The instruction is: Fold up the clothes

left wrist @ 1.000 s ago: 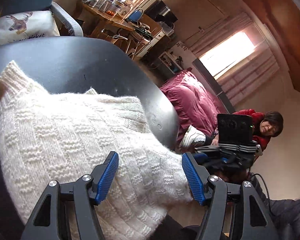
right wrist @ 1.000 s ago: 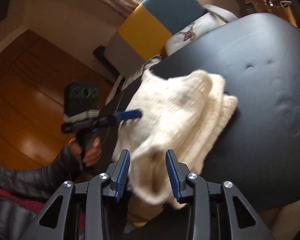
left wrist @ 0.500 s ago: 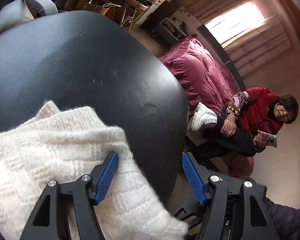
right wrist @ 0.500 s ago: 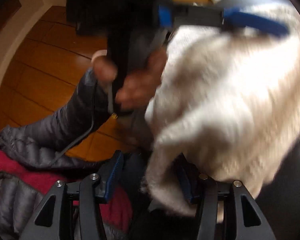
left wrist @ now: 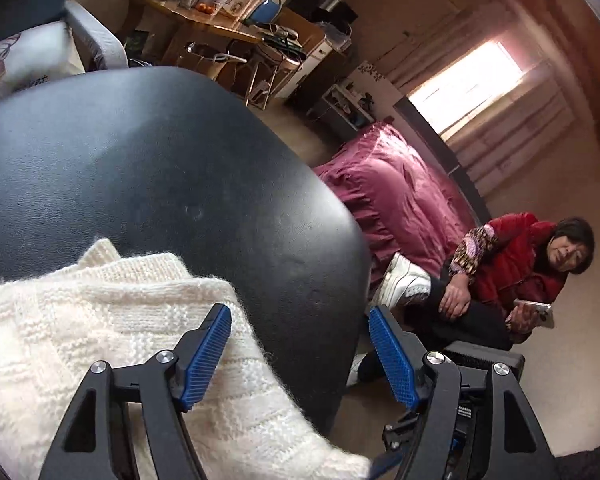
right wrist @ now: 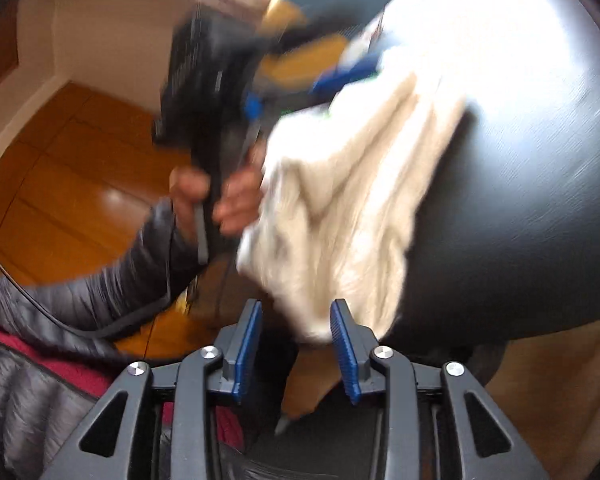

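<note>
Only sweater (left wrist: 100, 344) between open fingers (left wrist: 392, 356)

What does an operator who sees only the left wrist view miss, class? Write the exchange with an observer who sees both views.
Operator: Does the sweater reach the edge?
Observer: Yes, the white sweater hangs over the black surface's rim.
Operator: Is the right gripper closed?
Observer: No, the right gripper is open; the sweater's hanging corner is near its fingers, blurred.
Operator: What holds the left gripper?
Observer: A hand in a dark puffy sleeve.

sweater (left wrist: 100, 344) on table (left wrist: 160, 168), near edge, bed (left wrist: 392, 200) apparently beyond
</note>
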Available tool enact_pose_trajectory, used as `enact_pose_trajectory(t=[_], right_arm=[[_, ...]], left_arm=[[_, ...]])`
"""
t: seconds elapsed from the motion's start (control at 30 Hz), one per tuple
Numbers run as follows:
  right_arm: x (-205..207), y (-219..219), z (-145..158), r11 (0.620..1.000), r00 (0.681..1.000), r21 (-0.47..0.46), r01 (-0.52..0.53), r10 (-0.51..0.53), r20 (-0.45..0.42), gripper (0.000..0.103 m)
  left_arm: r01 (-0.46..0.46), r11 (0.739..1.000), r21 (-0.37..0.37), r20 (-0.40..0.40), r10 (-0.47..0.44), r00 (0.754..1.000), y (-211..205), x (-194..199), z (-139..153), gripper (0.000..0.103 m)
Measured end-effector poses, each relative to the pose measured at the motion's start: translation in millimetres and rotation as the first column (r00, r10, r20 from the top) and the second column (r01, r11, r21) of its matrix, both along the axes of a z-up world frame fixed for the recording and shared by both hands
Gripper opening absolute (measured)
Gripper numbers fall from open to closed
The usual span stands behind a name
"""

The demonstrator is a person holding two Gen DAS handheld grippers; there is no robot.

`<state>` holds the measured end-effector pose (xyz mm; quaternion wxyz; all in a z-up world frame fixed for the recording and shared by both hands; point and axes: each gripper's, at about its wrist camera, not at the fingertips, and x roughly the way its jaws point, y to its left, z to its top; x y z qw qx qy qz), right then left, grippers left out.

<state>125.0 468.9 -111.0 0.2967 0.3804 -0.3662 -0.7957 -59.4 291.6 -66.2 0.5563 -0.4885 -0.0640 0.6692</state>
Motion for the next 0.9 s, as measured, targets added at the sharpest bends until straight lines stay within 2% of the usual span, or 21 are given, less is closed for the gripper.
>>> enact_pose_trajectory(t=[0.03, 0.1, 0.2, 0.23, 0.37, 0.43, 0.47, 0.5, 0.53, 0.6, 0.63, 0.67, 0.7, 0.73, 0.8, 0.83, 0.9], right_arm=[[2.8, 5.9, 8.2, 0.999, 0.998, 0.012, 0.053, -0.052, -0.026, 0.044], [2.8, 12.2, 22.0, 0.990, 0.989, 0.037, 0.134, -0.132, -0.069, 0.066], [-14.6, 4.3, 34.7, 0.979, 0.979, 0.083, 0.185, -0.177, -0.101, 0.070], [-23.2, -1.2, 36.8, 0.977, 0.981, 0.111, 0.182, -0.173, -0.088, 0.070], [-55.0, -24.8, 27.9, 0.966, 0.990, 0.232, 0.113, -0.129, 0.053, 0.070], [-58.1, -32.6, 19.5, 0.965, 0.987, 0.234, 0.117, -0.140, 0.083, 0.067], [-58.6, -36.1, 15.3, 0.966, 0.985, 0.230, 0.122, -0.146, 0.093, 0.060], [-59.8, -36.7, 11.6, 0.959, 0.981, 0.251, 0.130, -0.161, 0.109, 0.029], [-61.3, -35.6, 8.2, 0.948, 0.975, 0.285, 0.139, -0.182, 0.128, 0.018], [-67.7, -35.9, 16.8, 0.922, 0.972, 0.354, 0.157, -0.207, 0.108, 0.018], [-67.1, -40.4, 19.9, 0.886, 0.974, 0.438, 0.151, -0.210, 0.089, 0.017], [-65.2, -46.5, 21.1, 0.832, 0.976, 0.536, 0.141, -0.209, 0.068, 0.017], [-65.4, -49.4, 15.2, 0.813, 0.974, 0.566, 0.134, -0.214, 0.077, 0.016], [-63.0, -43.1, 6.2, 0.843, 0.968, 0.514, 0.157, -0.236, 0.091, 0.015], [-52.3, -21.9, -11.8, 0.910, 0.950, 0.341, 0.237, -0.290, 0.113, 0.015], [-45.2, -10.8, -21.2, 0.930, 0.940, 0.241, 0.278, -0.315, 0.129, 0.015], [-32.6, 7.5, -38.3, 0.936, 0.923, 0.062, 0.345, -0.351, 0.159, 0.015]], left_arm=[[-0.021, 1.000, 0.018, -0.010, 0.022, 1.000, -10.7, 0.7, 7.1, 0.073], [-0.064, 0.997, 0.030, -0.052, 0.066, 0.996, -33.5, 5.9, 19.3, 0.076], [-0.123, 0.992, 0.021, -0.129, 0.125, 0.984, -68.1, 18.7, 30.2, 0.079], [-0.140, 0.990, 0.010, -0.159, 0.140, 0.977, -79.0, 23.3, 31.5, 0.079], [-0.182, 0.983, -0.023, -0.220, 0.173, 0.960, -115.1, 39.2, 25.1, 0.080], [-0.193, 0.981, -0.033, -0.229, 0.180, 0.957, -127.3, 44.9, 16.5, 0.080], [-0.195, 0.980, -0.038, -0.229, 0.181, 0.957, -131.2, 46.7, 11.2, 0.080], [-0.195, 0.980, -0.044, -0.224, 0.181, 0.958, -133.4, 47.6, 5.2, 0.080], [-0.194, 0.980, -0.047, -0.223, 0.179, 0.958, -134.8, 49.0, -0.1, 0.080], [-0.185, 0.982, -0.045, -0.233, 0.169, 0.958, -136.2, 52.8, -8.0, 0.080], [-0.175, 0.984, -0.042, -0.236, 0.160, 0.958, -137.0, 55.1, -10.9, 0.080], [-0.163, 0.986, -0.041, -0.234, 0.149, 0.961, -137.8, 57.4, -14.7, 0.080], [-0.151, 0.988, -0.041, -0.232, 0.138, 0.963, -138.6, 59.8, -18.4, 0.080], [-0.147, 0.988, -0.042, -0.244, 0.132, 0.961, -139.3, 63.4, -21.6, 0.080], [-0.139, 0.989, -0.056, -0.307, 0.116, 0.945, -138.4, 74.0, -25.2, 0.080], [-0.136, 0.989, -0.062, -0.327, 0.109, 0.939, -138.2, 77.8, -26.7, 0.080], [-0.138, 0.988, -0.068, -0.349, 0.106, 0.931, -138.6, 81.5, -28.5, 0.080]])
